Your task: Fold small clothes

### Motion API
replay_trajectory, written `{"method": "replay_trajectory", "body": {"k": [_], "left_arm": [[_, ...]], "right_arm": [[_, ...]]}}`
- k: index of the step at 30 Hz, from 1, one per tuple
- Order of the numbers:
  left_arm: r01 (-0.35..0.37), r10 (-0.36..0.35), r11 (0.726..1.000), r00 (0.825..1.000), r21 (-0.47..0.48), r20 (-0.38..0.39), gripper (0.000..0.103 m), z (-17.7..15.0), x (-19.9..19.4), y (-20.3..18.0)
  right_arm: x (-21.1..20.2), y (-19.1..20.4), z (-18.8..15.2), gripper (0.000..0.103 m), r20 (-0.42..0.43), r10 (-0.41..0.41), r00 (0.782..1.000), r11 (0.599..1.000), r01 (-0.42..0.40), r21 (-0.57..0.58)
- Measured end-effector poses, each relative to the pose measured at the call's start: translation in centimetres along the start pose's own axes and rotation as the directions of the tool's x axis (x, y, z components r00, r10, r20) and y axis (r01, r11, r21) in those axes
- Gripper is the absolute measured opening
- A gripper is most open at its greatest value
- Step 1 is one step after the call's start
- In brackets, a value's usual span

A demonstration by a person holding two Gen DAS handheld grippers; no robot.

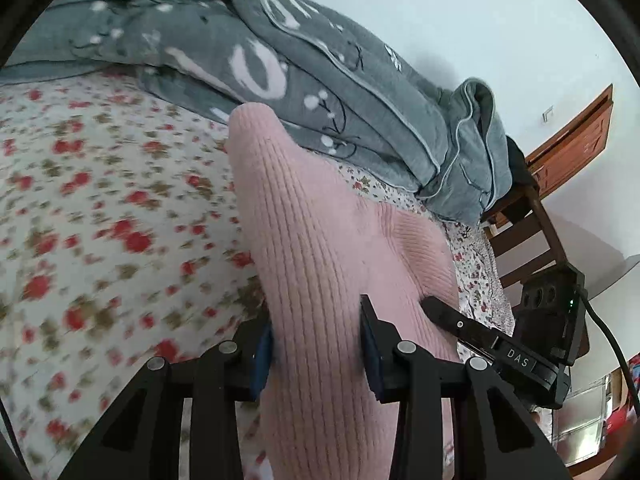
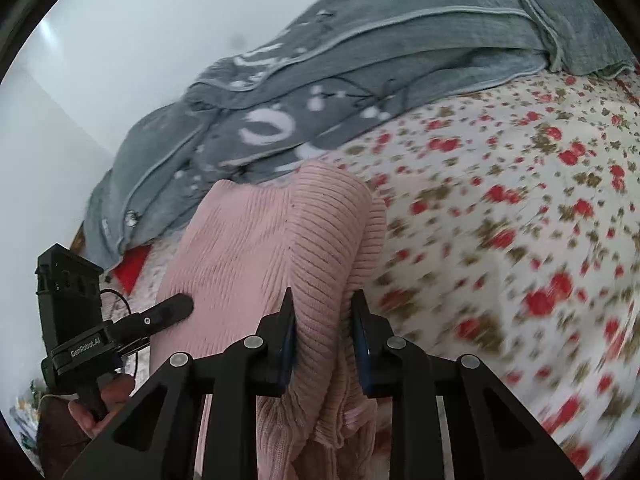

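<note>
A pink ribbed knit garment hangs lifted above the floral bed sheet, held by both grippers. My left gripper is shut on its fabric, which fills the gap between the blue pads. My right gripper is shut on another bunched part of the same garment, near a ribbed cuff or hem. Each gripper shows in the other's view: the right one in the left wrist view, the left one in the right wrist view, both close beside the garment.
A grey fleece blanket lies piled along the far side of the bed, also in the right wrist view. A wooden chair stands by the bed's edge. A white wall is behind.
</note>
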State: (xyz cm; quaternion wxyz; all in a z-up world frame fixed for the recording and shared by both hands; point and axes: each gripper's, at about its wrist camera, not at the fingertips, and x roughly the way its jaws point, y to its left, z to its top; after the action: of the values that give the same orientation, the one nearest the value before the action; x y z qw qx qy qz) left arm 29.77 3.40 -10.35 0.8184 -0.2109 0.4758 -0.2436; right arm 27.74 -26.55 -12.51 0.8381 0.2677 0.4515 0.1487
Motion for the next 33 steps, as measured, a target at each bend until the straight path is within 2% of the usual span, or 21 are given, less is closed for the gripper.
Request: {"method": "replay_trajectory", "body": {"k": [4,8,10,11,12,15,16,18,20,22,24,26,27,28,29,30,31,33], "left_arm": [[-0.057,0.057,0.998,0.998,-0.010,0.012,0.036,-1.9,-4.1,1.8],[-0.107,0.107,0.994,0.994,-0.034,0.000,0.037,-3.7,-4.9,4.9],[-0.139,0.138,0.989,0.990,-0.050,-0.028,0.038,-4.7,-4.0,6.7],[-0.155,0.153,0.986,0.988,-0.059,-0.036,0.040,-5.1,-3.4,7.5],[-0.164,0.162,0.984,0.986,-0.069,-0.035,0.044,-5.5,-2.9,8.3],[-0.133,0.133,0.988,0.991,-0.082,-0.004,0.052,-6.2,-3.1,9.2],[-0.141,0.141,0.987,0.990,-0.072,0.001,0.054,-6.2,-3.4,9.0],[-0.204,0.205,0.978,0.978,-0.031,0.031,0.058,-6.4,-4.3,8.1],[-0.261,0.258,0.965,0.962,0.021,0.092,0.058,-7.0,-5.4,6.8],[-0.289,0.276,0.955,0.949,0.069,0.153,0.058,-7.7,-6.4,5.2],[-0.308,0.279,0.945,0.935,0.112,0.219,0.058,-8.5,-7.1,3.6],[-0.349,0.296,0.925,0.911,0.153,0.288,0.058,-9.6,-7.4,2.3],[-0.361,0.300,0.917,0.904,0.169,0.305,0.058,-10.2,-7.3,1.9],[-0.359,0.291,0.914,0.904,0.187,0.313,0.058,-11.0,-7.1,1.7],[-0.341,0.271,0.919,0.912,0.200,0.309,0.058,-11.6,-6.9,1.6],[-0.322,0.253,0.923,0.921,0.212,0.297,0.058,-12.3,-6.4,1.7],[-0.335,0.263,0.915,0.918,0.225,0.298,0.058,-13.0,-5.9,1.7],[-0.400,0.316,0.878,0.897,0.264,0.309,0.059,-14.4,-5.1,1.6]], "right_arm": [[0.0,3.0,-1.8,0.024,-0.030,0.070,0.997,0.997,-0.070,0.010],[2.3,4.9,-4.1,0.024,-0.076,0.092,0.993,0.995,-0.094,-0.020],[3.9,4.9,-5.3,0.024,-0.095,0.065,0.993,0.996,-0.069,-0.047],[4.9,4.6,-6.0,0.025,-0.093,0.025,0.995,0.997,-0.032,-0.073],[5.7,4.2,-6.7,0.030,-0.074,-0.004,0.997,0.995,-0.003,-0.097],[5.5,3.5,-7.3,0.042,-0.031,0.000,1.000,0.993,-0.004,-0.119],[4.9,3.8,-7.3,0.046,-0.021,-0.021,1.000,0.990,0.018,-0.143],[3.5,4.5,-7.4,0.047,0.013,-0.069,0.998,0.980,0.071,-0.188],[1.7,5.7,-7.8,0.047,0.079,-0.113,0.991,0.961,0.129,-0.247],[-0.3,7.2,-8.8,0.047,0.167,-0.136,0.976,0.933,0.183,-0.308],[-1.9,8.9,-10.4,0.047,0.253,-0.128,0.959,0.906,0.217,-0.363],[-2.8,10.1,-11.9,0.047,0.299,-0.104,0.949,0.882,0.227,-0.412],[-2.9,10.7,-12.9,0.046,0.316,-0.094,0.944,0.865,0.235,-0.443],[-2.8,11.3,-14.0,0.044,0.335,-0.090,0.938,0.843,0.251,-0.476],[-2.6,11.4,-15.0,0.042,0.346,-0.087,0.934,0.822,0.263,-0.505],[-2.1,11.4,-16.0,0.034,0.343,-0.091,0.935,0.804,0.272,-0.529],[-1.3,11.3,-16.8,0.024,0.330,-0.107,0.938,0.791,0.282,-0.544],[0.6,10.5,-18.0,0.022,0.290,-0.177,0.941,0.766,0.317,-0.560]]}}
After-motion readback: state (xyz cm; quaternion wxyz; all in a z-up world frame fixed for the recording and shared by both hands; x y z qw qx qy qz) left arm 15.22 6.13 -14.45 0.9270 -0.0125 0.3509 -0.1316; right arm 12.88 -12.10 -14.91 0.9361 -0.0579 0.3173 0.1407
